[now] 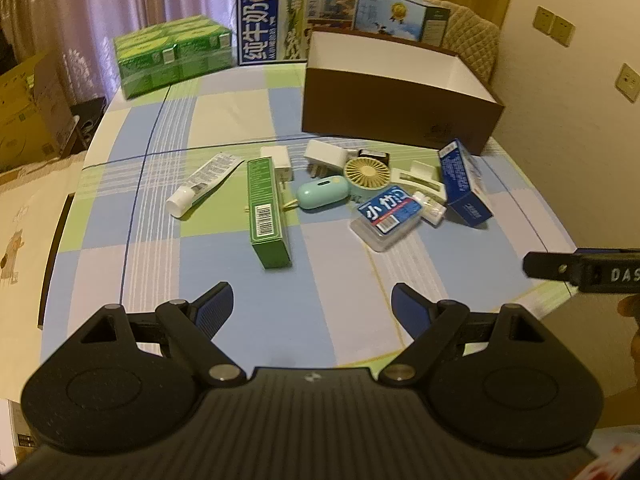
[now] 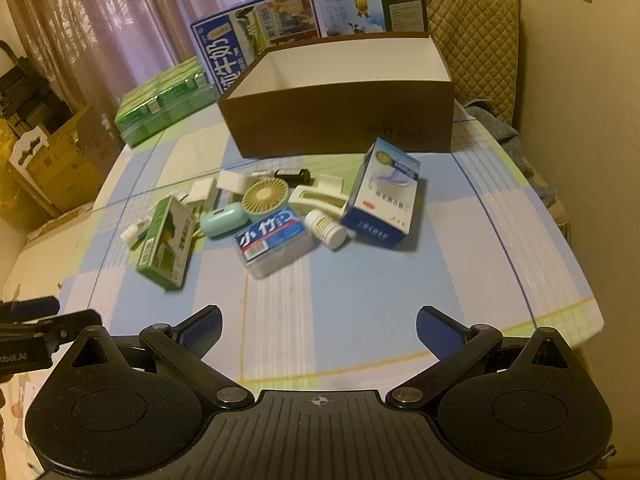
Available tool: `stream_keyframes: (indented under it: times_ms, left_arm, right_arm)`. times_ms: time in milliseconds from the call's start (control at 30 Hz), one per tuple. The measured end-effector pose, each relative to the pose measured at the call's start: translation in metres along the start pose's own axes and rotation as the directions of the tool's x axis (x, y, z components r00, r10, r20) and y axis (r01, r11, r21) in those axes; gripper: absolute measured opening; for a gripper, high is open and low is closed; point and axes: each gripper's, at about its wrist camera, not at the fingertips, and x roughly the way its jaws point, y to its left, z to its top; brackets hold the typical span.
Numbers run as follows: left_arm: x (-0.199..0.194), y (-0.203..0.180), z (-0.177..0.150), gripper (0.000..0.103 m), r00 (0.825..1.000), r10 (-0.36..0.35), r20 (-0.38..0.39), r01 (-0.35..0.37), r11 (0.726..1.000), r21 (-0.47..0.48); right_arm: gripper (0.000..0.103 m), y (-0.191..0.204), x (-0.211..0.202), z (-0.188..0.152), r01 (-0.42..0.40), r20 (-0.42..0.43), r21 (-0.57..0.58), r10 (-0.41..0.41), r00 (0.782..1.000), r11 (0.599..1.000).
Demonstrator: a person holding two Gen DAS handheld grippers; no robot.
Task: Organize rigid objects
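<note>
My left gripper [image 1: 312, 300] hangs with its blue-padded fingers spread wide and nothing between them, above a bare stretch of the checked tablecloth [image 1: 224, 112]; my right gripper [image 2: 319, 326] is likewise spread and empty over the near edge of the table. The clutter I am to sort lies ahead of both, well apart from the fingertips, in a loose heap across the middle of the cloth. Nearest my left gripper is the long green carton [image 1: 266, 210], lying flat with its barcode end toward me, and beside it to the left a white tube [image 1: 202, 184]. Nearest my right gripper is the clear case with a blue label [image 2: 274, 240], with a small white bottle [image 2: 325, 227] on its side just beside it and a blue-and-white carton [image 2: 382, 196] standing tilted to the right. Behind these sit a teal oval case [image 2: 223, 220], a round yellow fan [image 2: 265, 196] and white plug adapters [image 1: 326, 154]. Beyond the heap stands the open brown box [image 2: 340, 120], white inside, and further back a green multipack [image 1: 172, 54] and milk cartons [image 1: 276, 20].
</note>
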Motion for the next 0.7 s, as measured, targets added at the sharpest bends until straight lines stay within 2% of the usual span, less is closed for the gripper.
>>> stream_keyframes:
  times_ms: [233,333,567,700]
  left_arm:
    - [0.024,0.007,0.013,0.084,0.999,0.022,-0.023,-0.023,0.999,-0.028]
    - [0.036,0.008,0.022,0.08,0.999,0.028,-0.032,-0.029,0.999,-0.043]
    - [0.068,0.013,0.044,0.078,0.996,0.068,-0.05,-0.071,0.995,-0.063]
    - [0.089,0.016,0.056,0.072,0.993,0.095,-0.072,-0.099,0.993,-0.068]
  right_arm:
    - [0.101,-0.023,0.02,0.023,0.001,0.007,0.009,-0.001,1.0,1.0]
    - [0.101,-0.034,0.03,0.034,-0.006,0.004,0.011,0.006,1.0,1.0]
    - [0.101,-0.051,0.051,0.057,-0.033,-0.012,0.004,0.033,0.999,0.999]
    - [0.101,-0.061,0.063,0.067,-0.045,-0.032,-0.005,0.045,0.998,0.999]
